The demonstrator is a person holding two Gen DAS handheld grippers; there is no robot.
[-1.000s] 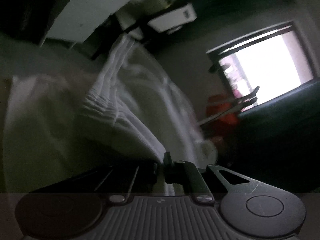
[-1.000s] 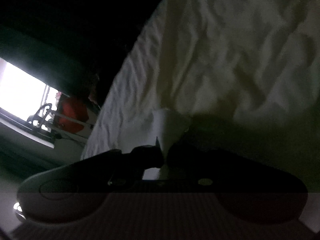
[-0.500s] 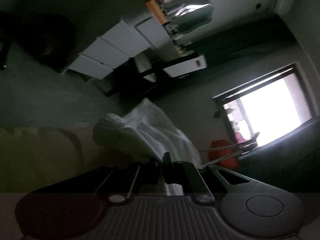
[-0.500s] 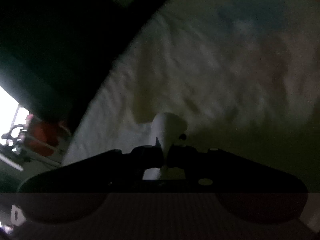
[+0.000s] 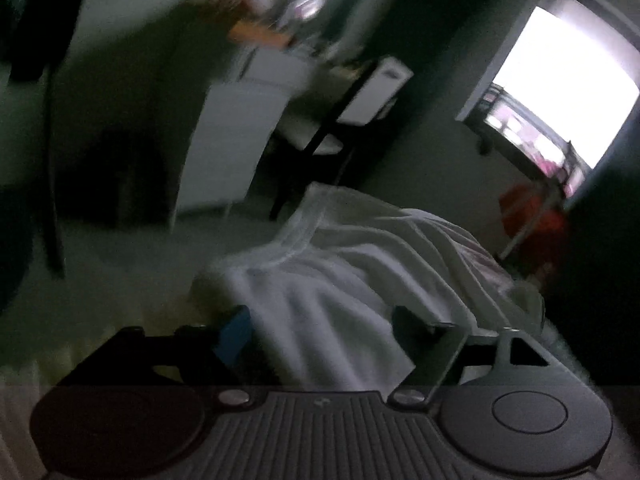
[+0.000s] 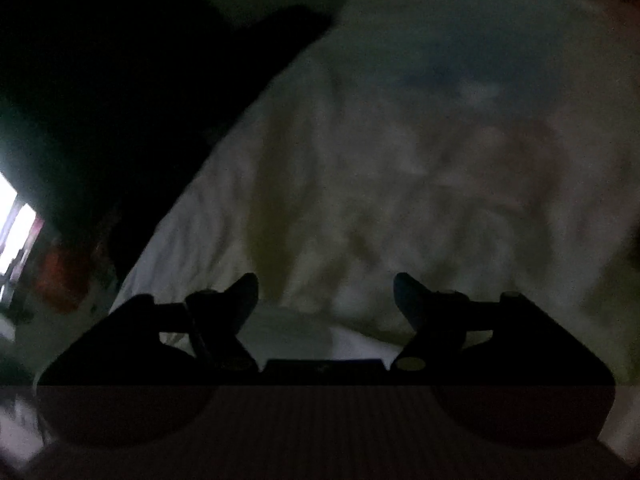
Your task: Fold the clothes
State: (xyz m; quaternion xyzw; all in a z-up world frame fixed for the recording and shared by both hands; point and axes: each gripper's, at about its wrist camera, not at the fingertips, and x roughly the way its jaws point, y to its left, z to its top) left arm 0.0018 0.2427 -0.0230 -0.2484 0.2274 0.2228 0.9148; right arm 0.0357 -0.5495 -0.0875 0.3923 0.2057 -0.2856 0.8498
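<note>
My left gripper [image 5: 322, 316] and right gripper [image 6: 325, 288] have jaws opening, nothing pinched. The white garment [image 5: 360, 256] lies heaped straight ahead of the left jaws, its folds running away toward the window [image 5: 560, 80]; left is nearer.

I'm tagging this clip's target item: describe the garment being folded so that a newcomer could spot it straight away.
In the left wrist view, find the bright window at upper right, then drop to the red object below it. Just left of that, a white garment lies bunched in long folds, running down between the opening fingers of the left gripper. It is the only pale, rumpled cloth among dark, hard-edged furniture.
</note>
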